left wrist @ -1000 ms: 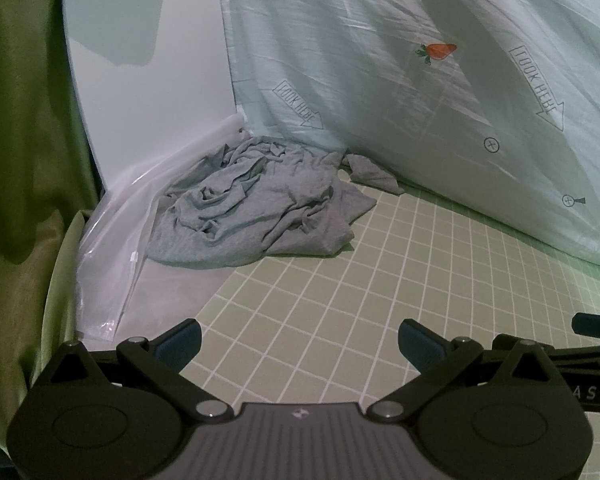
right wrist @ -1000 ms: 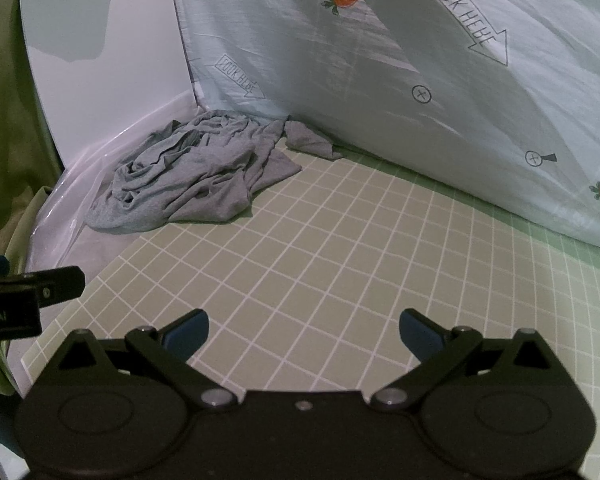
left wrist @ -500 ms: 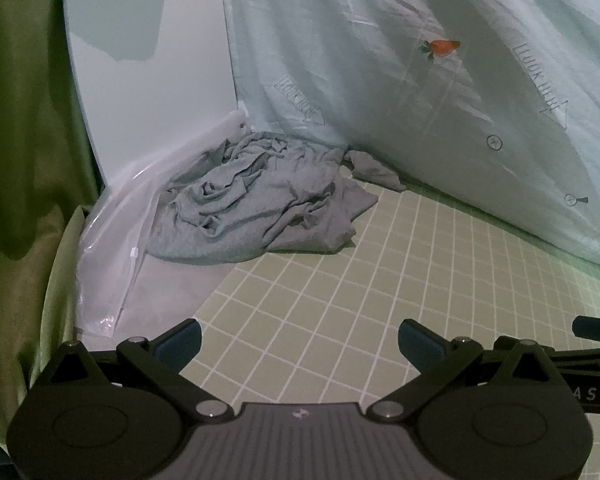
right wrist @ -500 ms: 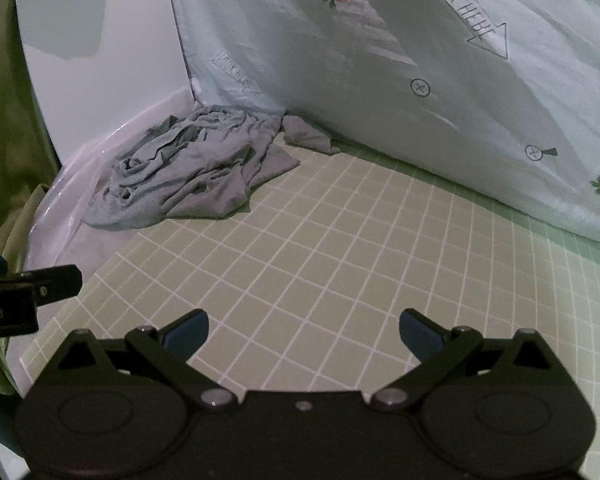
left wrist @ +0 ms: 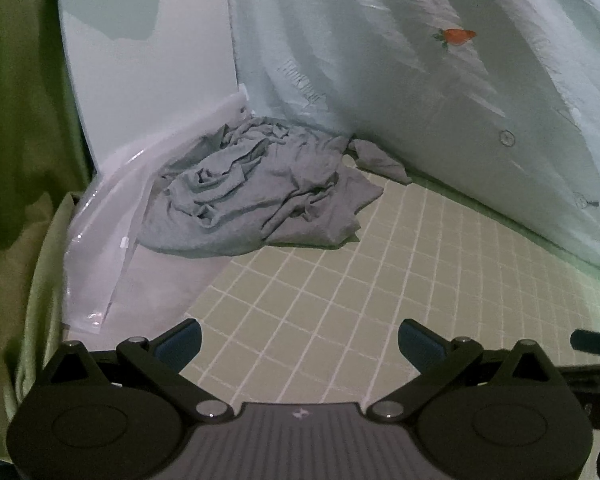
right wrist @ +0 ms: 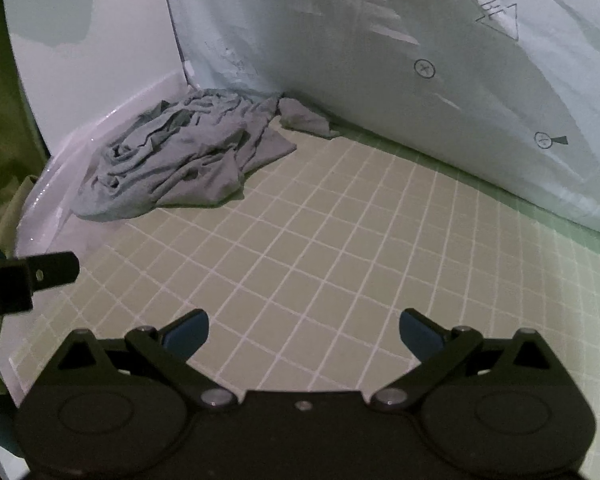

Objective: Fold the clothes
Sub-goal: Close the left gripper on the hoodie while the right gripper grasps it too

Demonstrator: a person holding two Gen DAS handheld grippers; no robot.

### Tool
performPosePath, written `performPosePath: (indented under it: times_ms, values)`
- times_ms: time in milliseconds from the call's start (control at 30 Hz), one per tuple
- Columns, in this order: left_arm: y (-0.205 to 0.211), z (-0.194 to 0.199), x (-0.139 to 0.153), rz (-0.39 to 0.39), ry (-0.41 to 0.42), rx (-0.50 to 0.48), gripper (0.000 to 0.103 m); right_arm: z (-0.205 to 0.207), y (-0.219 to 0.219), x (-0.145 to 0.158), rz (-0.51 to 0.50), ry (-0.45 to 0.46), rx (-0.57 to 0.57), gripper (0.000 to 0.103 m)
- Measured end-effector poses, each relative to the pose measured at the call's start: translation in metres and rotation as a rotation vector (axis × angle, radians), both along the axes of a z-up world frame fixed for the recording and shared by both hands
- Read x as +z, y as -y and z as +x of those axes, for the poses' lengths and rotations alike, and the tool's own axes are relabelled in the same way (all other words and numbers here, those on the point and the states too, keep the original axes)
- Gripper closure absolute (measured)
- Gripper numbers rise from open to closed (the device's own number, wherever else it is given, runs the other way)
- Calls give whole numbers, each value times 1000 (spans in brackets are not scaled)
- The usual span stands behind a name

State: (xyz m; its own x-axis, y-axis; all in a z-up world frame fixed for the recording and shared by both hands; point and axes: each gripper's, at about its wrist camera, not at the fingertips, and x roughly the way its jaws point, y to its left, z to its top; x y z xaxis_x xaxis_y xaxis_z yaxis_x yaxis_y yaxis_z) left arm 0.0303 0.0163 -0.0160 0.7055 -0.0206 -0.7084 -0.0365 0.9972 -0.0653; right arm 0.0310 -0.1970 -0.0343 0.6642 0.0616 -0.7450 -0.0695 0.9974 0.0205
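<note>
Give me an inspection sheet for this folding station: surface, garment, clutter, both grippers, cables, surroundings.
Surface: green grid mat, mostly bare in front of the grippers.
Job's things: one grey garment, crumpled in the far left corner, unfolded, partly on the mat and partly on the clear plastic bag.
Clutter: the plastic bag along the left edge.
Grippers: left gripper open, holding nothing; right gripper open, holding nothing; both short of the garment.
Cables: nothing seen.
Surroundings: pale printed sheet with carrots hanging behind; white panel at left; green fabric beyond it.
</note>
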Motion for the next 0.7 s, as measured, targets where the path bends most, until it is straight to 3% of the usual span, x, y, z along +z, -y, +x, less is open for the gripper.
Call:
performPosePath:
  times_ms: [233, 500, 700]
  values:
    - [-24, 49, -7, -53, -27, 47, 0, 47, -3, -1, -9, 2, -5, 1]
    - [-69, 137, -23, -5, -60, 130, 0, 141, -18, 2, 21, 42, 4, 4]
    - [-103, 218, -41, 2, -84, 187, 2, 229, -44, -20, 60, 12, 30, 10]
